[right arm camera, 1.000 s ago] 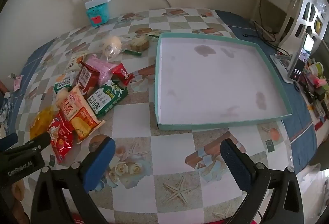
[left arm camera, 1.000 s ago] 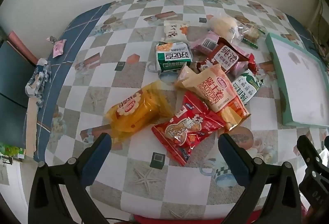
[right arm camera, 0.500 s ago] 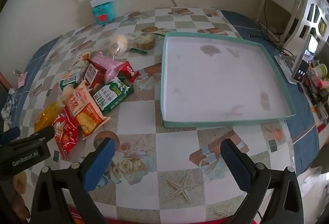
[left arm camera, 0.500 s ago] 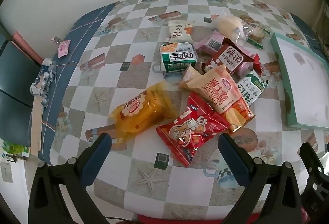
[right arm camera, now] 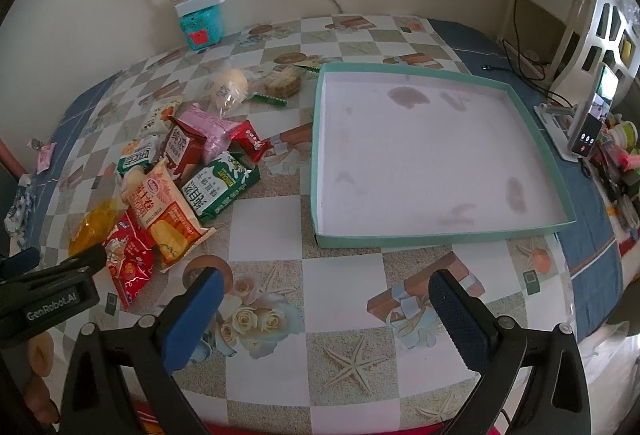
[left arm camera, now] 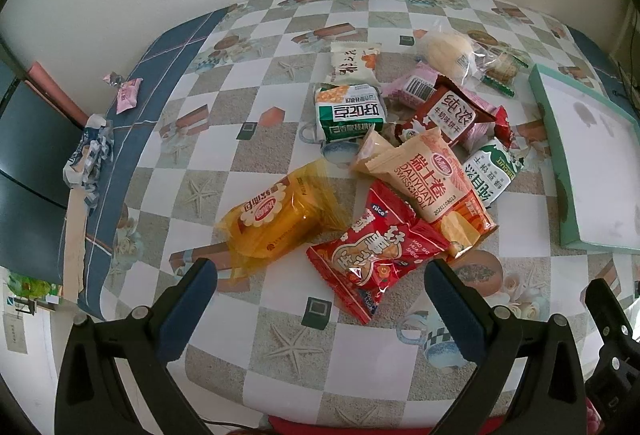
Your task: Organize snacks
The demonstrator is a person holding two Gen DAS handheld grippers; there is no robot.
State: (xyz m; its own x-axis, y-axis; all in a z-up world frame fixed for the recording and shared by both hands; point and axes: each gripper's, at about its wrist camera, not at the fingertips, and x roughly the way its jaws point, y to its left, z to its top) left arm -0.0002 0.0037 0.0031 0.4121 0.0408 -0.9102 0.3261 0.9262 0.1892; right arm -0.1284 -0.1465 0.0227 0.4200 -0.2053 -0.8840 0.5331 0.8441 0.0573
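Left gripper [left arm camera: 320, 309] and right gripper [right arm camera: 326, 315] both spread wide, empty, hovering near table edge. Shallow teal-rimmed cardboard tray [right arm camera: 436, 236] right of crinkly snack-packet pile [left arm camera: 400, 171] (tray bare).

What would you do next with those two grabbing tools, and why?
Probably lower the left tool onto the red snack packet and close on it. Both tools hang open and empty, that packet lies nearest between the left tool's fingers, and the green tray beside the pile holds nothing yet.
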